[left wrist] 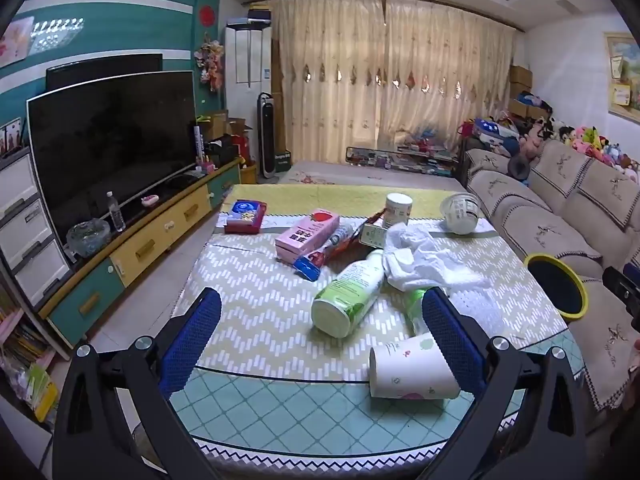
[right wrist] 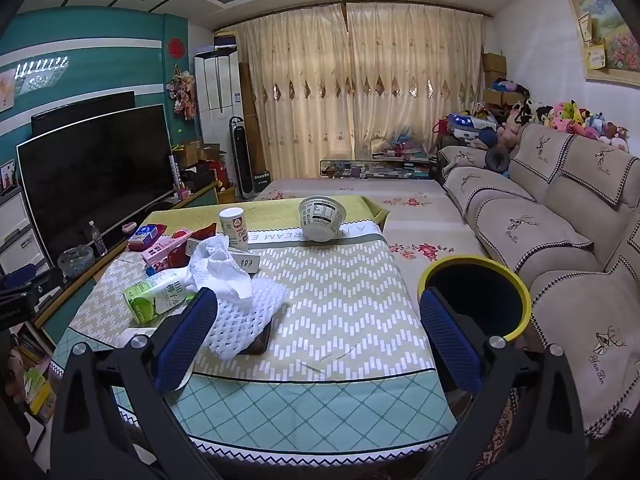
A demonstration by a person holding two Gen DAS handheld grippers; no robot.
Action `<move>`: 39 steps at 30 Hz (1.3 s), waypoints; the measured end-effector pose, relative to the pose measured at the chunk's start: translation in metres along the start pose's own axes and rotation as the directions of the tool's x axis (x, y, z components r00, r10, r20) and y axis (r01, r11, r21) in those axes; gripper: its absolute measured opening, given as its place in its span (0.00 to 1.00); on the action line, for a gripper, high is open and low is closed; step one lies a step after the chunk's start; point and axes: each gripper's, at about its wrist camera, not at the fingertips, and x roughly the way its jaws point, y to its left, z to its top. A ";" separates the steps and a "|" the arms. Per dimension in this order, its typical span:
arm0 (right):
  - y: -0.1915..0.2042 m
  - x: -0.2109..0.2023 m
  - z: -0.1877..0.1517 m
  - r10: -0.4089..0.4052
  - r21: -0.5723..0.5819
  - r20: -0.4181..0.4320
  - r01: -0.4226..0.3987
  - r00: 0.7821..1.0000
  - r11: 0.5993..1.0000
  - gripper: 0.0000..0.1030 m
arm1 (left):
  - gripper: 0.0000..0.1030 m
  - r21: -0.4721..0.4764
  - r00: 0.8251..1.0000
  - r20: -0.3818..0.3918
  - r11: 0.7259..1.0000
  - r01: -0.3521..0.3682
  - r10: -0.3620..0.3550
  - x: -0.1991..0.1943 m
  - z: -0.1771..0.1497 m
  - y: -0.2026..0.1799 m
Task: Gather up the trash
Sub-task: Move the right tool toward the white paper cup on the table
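Observation:
Trash lies scattered on a patterned tablecloth. A green-and-white bottle lies on its side, with a tipped paper cup nearer to me. Behind them lie crumpled white tissue, a pink carton, a small white can and a white bowl. A black bin with a yellow rim stands right of the table. My left gripper is open above the near table edge, the bottle ahead between its fingers. My right gripper is open, its left finger beside white foam netting.
A TV on a long cabinet runs along the left. A beige sofa with soft toys fills the right. A red-and-blue box sits at the table's far left. Curtains close off the back wall.

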 end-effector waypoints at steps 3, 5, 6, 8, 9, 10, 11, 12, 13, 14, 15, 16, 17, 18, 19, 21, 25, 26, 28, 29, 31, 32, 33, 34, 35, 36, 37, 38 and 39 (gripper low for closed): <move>0.000 0.000 -0.001 0.001 0.003 0.004 -0.001 1.000 1.000 0.94 | 0.96 -0.004 1.000 -0.012 1.000 0.018 -0.018 0.002 0.001 -0.001; 0.000 0.000 -0.002 0.000 0.005 0.003 0.000 1.000 1.000 0.94 | 0.96 -0.029 1.000 -0.019 0.999 0.023 -0.023 0.006 0.006 0.005; -0.004 0.000 0.000 -0.001 0.007 0.001 0.001 1.000 1.000 0.94 | 0.96 -0.032 1.000 0.006 0.999 0.006 -0.006 0.000 0.002 0.004; -0.002 0.001 0.001 -0.002 0.010 -0.001 0.002 1.000 1.000 0.94 | 0.96 -0.035 1.000 0.020 0.999 0.003 -0.002 -0.003 0.000 0.004; -0.003 0.001 0.001 -0.001 0.013 -0.001 0.001 1.000 1.000 0.94 | 0.96 -0.028 1.000 0.021 1.000 -0.003 0.003 -0.003 0.000 0.002; -0.004 0.000 0.001 0.000 0.016 0.000 0.000 1.000 1.000 0.94 | 0.96 -0.024 1.000 0.023 1.000 -0.003 0.004 -0.003 -0.001 0.001; -0.006 -0.001 0.002 0.002 0.019 -0.001 -0.002 1.000 1.000 0.94 | 0.96 -0.025 1.000 0.021 1.000 -0.003 0.003 -0.003 -0.001 0.001; -0.007 -0.001 0.001 0.005 0.022 -0.001 -0.005 1.000 1.000 0.94 | 0.96 -0.027 1.000 0.020 1.000 -0.001 0.001 -0.005 -0.002 0.004; -0.006 0.001 -0.002 0.005 0.022 -0.003 -0.004 1.000 1.000 0.94 | 0.96 -0.025 1.000 0.014 1.000 -0.003 0.003 -0.003 -0.001 0.002; -0.007 0.001 -0.001 0.006 0.023 -0.004 -0.006 1.000 1.000 0.94 | 0.96 -0.023 1.000 0.011 1.000 -0.003 0.003 -0.002 -0.001 0.001; -0.006 0.002 -0.001 0.006 0.024 -0.007 -0.006 1.000 1.000 0.94 | 0.96 -0.022 1.000 0.010 1.000 -0.003 0.004 -0.003 -0.001 0.001; -0.005 0.004 -0.002 0.005 0.024 -0.012 -0.005 1.000 1.000 0.94 | 0.96 -0.021 1.000 0.009 1.000 -0.003 0.003 -0.002 -0.001 0.001; -0.005 0.004 -0.002 0.005 0.024 -0.013 -0.005 1.000 1.000 0.94 | 0.96 -0.020 1.000 0.008 1.000 -0.003 0.003 -0.002 -0.001 0.001; -0.005 0.004 -0.002 0.005 0.024 -0.012 -0.005 1.000 1.000 0.94 | 0.96 -0.020 1.000 0.008 1.000 -0.002 0.002 -0.002 -0.001 0.001; -0.005 0.004 -0.002 0.005 0.024 -0.013 -0.005 1.000 1.000 0.94 | 0.96 -0.021 1.000 0.008 1.000 -0.001 0.001 -0.002 -0.001 0.000; -0.005 0.005 -0.003 0.004 0.023 -0.014 -0.004 1.000 1.000 0.94 | 0.96 -0.022 1.000 0.008 1.000 0.002 -0.002 -0.002 -0.001 0.000; -0.005 0.005 -0.004 0.004 0.025 -0.015 -0.004 1.000 1.000 0.94 | 0.96 -0.023 1.000 0.008 1.000 0.005 -0.005 -0.001 -0.001 0.000; -0.005 0.006 -0.004 0.004 0.026 -0.017 -0.004 1.000 1.000 0.94 | 0.96 -0.023 1.000 0.007 1.000 0.006 -0.006 -0.001 -0.001 0.001; -0.005 0.008 -0.005 0.004 0.027 -0.021 -0.004 1.000 1.000 0.94 | 0.96 -0.024 1.000 0.004 1.000 0.008 -0.008 -0.001 -0.001 0.001; -0.004 0.008 -0.006 0.005 0.027 -0.023 -0.004 1.000 1.000 0.94 | 0.96 -0.024 1.000 0.003 1.000 0.008 -0.008 -0.001 -0.001 0.000; -0.005 0.008 -0.006 0.004 0.027 -0.023 -0.004 1.000 1.000 0.94 | 0.96 -0.024 1.000 0.002 1.000 0.011 -0.011 -0.001 -0.001 0.000; -0.004 0.009 -0.007 0.005 0.027 -0.023 -0.004 1.000 1.000 0.94 | 0.96 -0.024 1.000 0.001 1.000 0.013 -0.013 -0.001 -0.001 0.000; -0.004 0.009 -0.007 0.005 0.027 -0.025 -0.005 1.000 1.000 0.94 | 0.96 -0.025 1.000 0.001 1.000 0.014 -0.014 -0.001 -0.001 0.000; -0.004 0.010 -0.008 0.005 0.028 -0.026 -0.004 1.000 1.000 0.94 | 0.96 -0.026 1.000 0.001 1.000 0.015 -0.015 -0.001 -0.001 -0.001; -0.004 0.011 -0.008 0.005 0.028 -0.027 -0.005 1.000 1.000 0.94 | 0.96 -0.026 1.000 0.000 1.000 0.017 -0.017 -0.001 -0.001 -0.001; -0.004 0.010 -0.008 0.006 0.028 -0.027 -0.005 1.000 1.000 0.94 | 0.96 -0.026 1.000 0.000 0.999 0.018 -0.018 -0.001 -0.001 -0.001; -0.004 0.011 -0.008 0.006 0.028 -0.028 -0.005 1.000 1.000 0.94 | 0.96 -0.026 1.000 0.000 0.999 0.018 -0.018 -0.001 0.000 -0.001; -0.004 0.011 -0.008 0.006 0.029 -0.029 -0.005 1.000 1.000 0.94 | 0.96 -0.025 1.000 0.000 1.000 0.018 -0.018 -0.001 0.000 -0.001; -0.004 0.011 -0.008 0.007 0.029 -0.030 -0.006 1.000 1.000 0.94 | 0.96 -0.026 1.000 0.000 0.999 0.018 -0.018 -0.001 0.000 -0.001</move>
